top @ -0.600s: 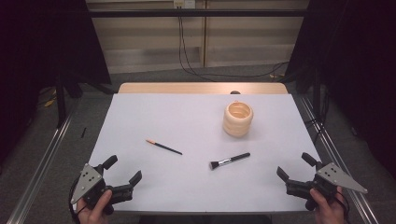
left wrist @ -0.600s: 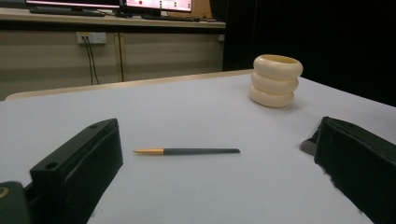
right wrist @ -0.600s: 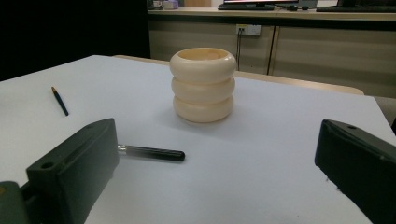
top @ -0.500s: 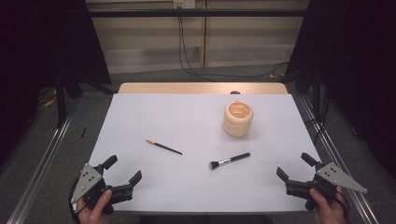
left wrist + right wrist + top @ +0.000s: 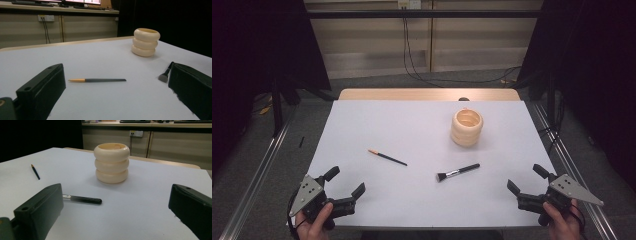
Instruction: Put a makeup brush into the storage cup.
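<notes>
Between the two wide-open grippers, the makeup brush lies nearer the right gripper, its handle pointing far-right; the thin brush lies nearer the left gripper.

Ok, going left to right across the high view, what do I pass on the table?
Left tool → thin orange-tipped brush → black makeup brush → cream ribbed holder → right tool.
</notes>
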Tool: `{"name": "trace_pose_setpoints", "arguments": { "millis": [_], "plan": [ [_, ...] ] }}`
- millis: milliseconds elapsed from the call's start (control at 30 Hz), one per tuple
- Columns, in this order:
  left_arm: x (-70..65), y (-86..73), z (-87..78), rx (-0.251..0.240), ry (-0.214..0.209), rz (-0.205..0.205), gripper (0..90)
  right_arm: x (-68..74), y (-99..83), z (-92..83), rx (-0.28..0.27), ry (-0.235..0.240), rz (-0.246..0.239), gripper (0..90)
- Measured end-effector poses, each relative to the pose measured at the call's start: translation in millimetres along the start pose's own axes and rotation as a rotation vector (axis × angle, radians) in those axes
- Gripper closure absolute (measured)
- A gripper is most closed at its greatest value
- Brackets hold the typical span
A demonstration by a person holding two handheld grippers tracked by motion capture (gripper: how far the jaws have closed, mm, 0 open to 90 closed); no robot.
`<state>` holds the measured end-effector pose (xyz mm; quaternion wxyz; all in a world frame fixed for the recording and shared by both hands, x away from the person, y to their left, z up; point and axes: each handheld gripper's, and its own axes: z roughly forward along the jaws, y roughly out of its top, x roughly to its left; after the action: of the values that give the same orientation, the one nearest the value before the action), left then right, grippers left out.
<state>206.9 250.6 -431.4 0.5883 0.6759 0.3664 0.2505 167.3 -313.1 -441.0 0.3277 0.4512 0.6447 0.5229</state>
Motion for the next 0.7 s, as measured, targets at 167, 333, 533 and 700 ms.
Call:
{"name": "trace_pose_setpoints", "arguments": {
  "millis": [167,333,533,700],
  "plan": [
    [-1.7,1.8,-1.0,-0.002,-0.010,0.003,0.8,0.8,0.2,-0.2,-0.007,0.003,-0.005,0.0],
    [-5.9,2.6,-1.7,-0.010,-0.031,0.002,1.2,2.8,1.4,-0.2,-0.009,0.019,-0.013,0.0],
    [-7.8,6.4,2.2,0.010,-0.055,0.010,0.7,4.5,1.7,-0.9,-0.010,0.024,-0.019,0.0],
    [-6.3,10.7,8.4,0.034,-0.070,0.020,0.6,5.4,1.7,-0.8,-0.012,0.017,-0.021,0.0]
  ]
}}
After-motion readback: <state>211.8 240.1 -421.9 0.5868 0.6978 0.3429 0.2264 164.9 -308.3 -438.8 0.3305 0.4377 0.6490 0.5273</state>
